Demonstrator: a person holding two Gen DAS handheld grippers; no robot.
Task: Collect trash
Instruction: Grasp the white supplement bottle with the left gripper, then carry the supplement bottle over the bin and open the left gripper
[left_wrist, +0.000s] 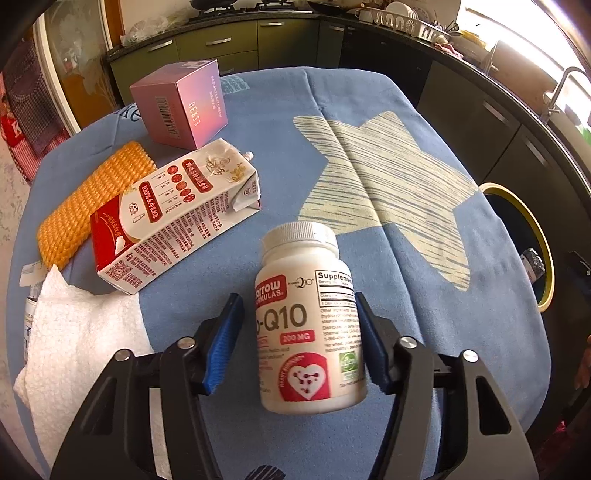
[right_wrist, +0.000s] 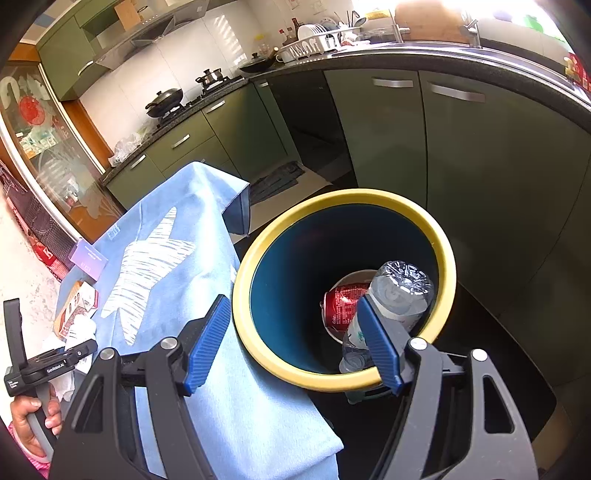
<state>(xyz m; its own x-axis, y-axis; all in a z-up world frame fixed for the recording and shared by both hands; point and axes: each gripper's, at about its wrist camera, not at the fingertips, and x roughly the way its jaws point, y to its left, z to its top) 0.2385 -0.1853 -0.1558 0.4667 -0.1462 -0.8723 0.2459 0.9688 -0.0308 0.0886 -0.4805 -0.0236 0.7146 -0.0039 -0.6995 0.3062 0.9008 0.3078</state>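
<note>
At the bottom of the left wrist view the left gripper (left_wrist: 297, 343) straddles a white supplement bottle (left_wrist: 308, 325) lying on the blue star-print cloth (left_wrist: 369, 110), cap pointing up-frame. Its long axis runs along the fingers, and the blue pads sit beside its flanks; whether they press yet, I cannot tell. The right gripper (right_wrist: 293, 343) stands apart and empty over the yellow-rimmed bin (right_wrist: 258, 254); a clear plastic bottle (right_wrist: 391, 306) drops past its right finger onto a red can (right_wrist: 340, 302).
</note>
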